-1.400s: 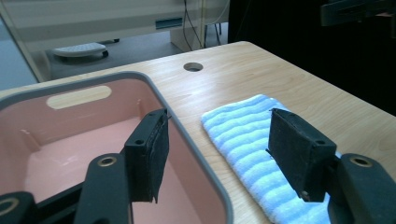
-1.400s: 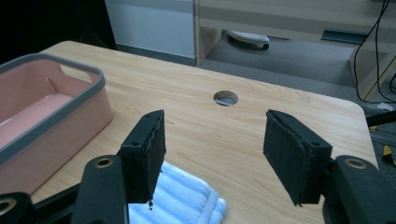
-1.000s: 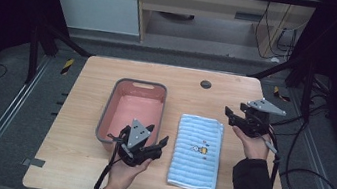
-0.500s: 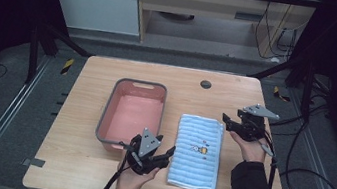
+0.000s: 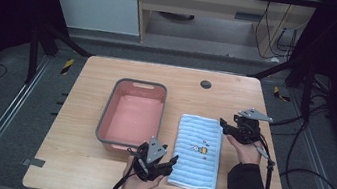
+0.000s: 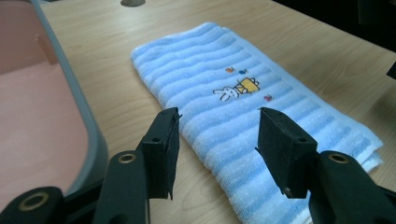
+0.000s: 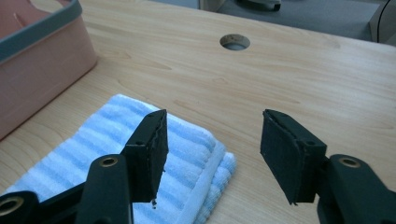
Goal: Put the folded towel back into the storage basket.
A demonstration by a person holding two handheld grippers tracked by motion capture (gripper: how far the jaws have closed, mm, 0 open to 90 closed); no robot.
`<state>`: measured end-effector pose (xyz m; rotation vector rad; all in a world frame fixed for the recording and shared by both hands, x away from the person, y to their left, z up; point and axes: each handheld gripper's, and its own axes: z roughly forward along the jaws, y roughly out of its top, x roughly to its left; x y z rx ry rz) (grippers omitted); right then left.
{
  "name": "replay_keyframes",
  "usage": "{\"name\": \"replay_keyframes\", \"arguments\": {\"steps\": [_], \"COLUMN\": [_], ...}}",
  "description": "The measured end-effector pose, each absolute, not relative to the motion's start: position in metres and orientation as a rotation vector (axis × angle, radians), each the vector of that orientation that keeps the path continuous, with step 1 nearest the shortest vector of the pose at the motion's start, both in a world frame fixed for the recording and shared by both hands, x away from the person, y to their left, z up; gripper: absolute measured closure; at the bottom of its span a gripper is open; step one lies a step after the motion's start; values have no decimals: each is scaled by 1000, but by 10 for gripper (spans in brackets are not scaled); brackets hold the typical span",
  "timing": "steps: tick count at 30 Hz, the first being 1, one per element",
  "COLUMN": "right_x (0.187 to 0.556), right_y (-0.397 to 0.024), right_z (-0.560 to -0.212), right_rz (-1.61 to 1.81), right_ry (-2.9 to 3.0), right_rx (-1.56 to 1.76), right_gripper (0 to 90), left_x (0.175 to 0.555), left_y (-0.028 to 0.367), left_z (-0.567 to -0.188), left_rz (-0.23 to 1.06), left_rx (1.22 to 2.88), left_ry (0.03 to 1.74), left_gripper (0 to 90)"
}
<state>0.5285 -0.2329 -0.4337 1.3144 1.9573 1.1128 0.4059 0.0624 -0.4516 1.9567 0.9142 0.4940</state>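
A folded blue striped towel [image 5: 197,152] lies on the wooden table [image 5: 86,92], right of centre in the high view, its long side running toward the bottom of the frame, with a small rabbit picture [image 6: 238,88] stitched near its middle. Just to its left in that view sits a pink bin [image 5: 131,114] with a grey rim, apart from the towel by a narrow strip of bare wood. The left gripper [image 5: 167,163] is low in the frame at the towel's lower left corner, held in a hand [image 5: 137,188] coming up from the bottom edge; in the left gripper view its jaws stand wide apart, grasping nothing, the towel lying beyond and between them (the bin's rim curves along the left edge there). The right gripper [image 5: 223,124] sits at the towel's upper right corner in the high view, the person's other hand [image 5: 244,149] behind it. In the right gripper view its jaws are likewise spread and hold nothing; the left jaw hangs over the towel's corner, the right over bare wood. A round hole [image 7: 235,41] in the tabletop shows near the top of that view.
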Motion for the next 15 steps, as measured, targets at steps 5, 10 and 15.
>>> {"name": "replay_keyframes", "arguments": {"steps": [5,10,15], "right_x": [531,534,537], "right_y": [-232,-231,-230], "right_z": [-443,-451,-466], "right_rz": [1105,1081,1067], "right_ry": [1971,1990,2009], "right_rx": [1329,1333,1368], "right_gripper": [426,439,448], "left_x": [408,410,413], "left_y": [59,56,54], "left_z": [-463,-471,-480], "left_rz": [478,467,466], "left_rx": [1986,2005,2037], "left_ry": [932,951,972], "left_gripper": [503,518,535]}}
